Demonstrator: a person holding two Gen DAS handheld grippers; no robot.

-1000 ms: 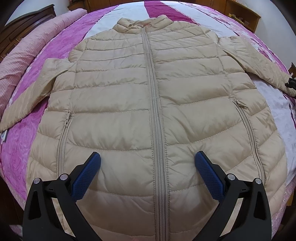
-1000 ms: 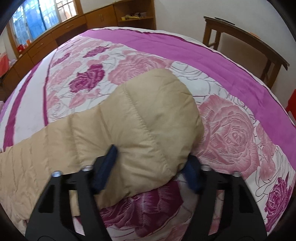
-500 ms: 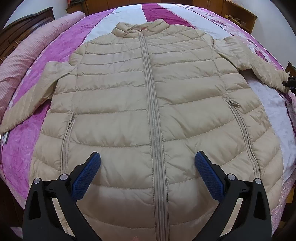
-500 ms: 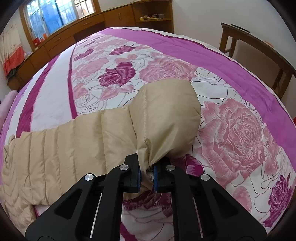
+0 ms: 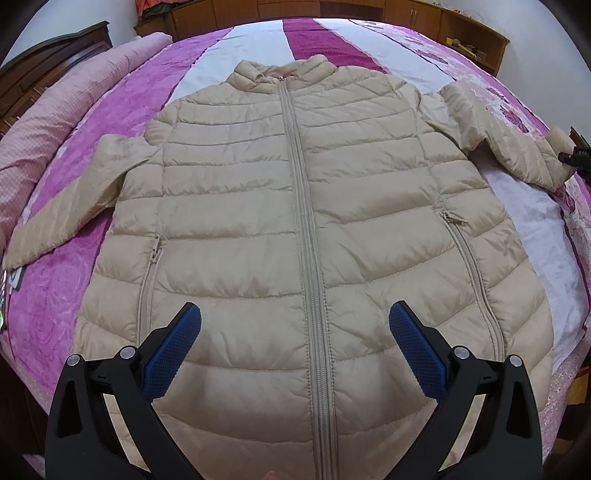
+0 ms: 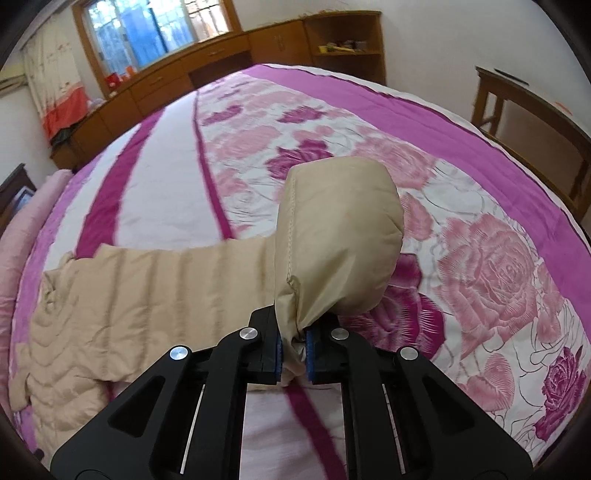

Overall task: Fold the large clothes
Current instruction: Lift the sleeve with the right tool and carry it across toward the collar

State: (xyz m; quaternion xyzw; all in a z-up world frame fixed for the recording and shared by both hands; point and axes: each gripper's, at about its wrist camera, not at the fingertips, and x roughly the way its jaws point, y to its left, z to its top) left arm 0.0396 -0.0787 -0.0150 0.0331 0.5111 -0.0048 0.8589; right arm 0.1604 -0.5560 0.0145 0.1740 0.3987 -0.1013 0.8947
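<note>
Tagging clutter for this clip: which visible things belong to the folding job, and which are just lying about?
Job:
- beige puffer jacket
- its sleeve cuff, pinched by right gripper
- left gripper, open above the hem

Bystanders:
- pink rolled quilt
- wooden table
- shelf clutter

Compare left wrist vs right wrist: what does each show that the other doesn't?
Left wrist only: the whole jacket laid flat and zipped, with the open left hand-held gripper above its hem.

Right wrist only: the right hand-held gripper shut on the sleeve cuff; also a window.

Both: the jacket, that sleeve, and the purple floral bedspread.
</note>
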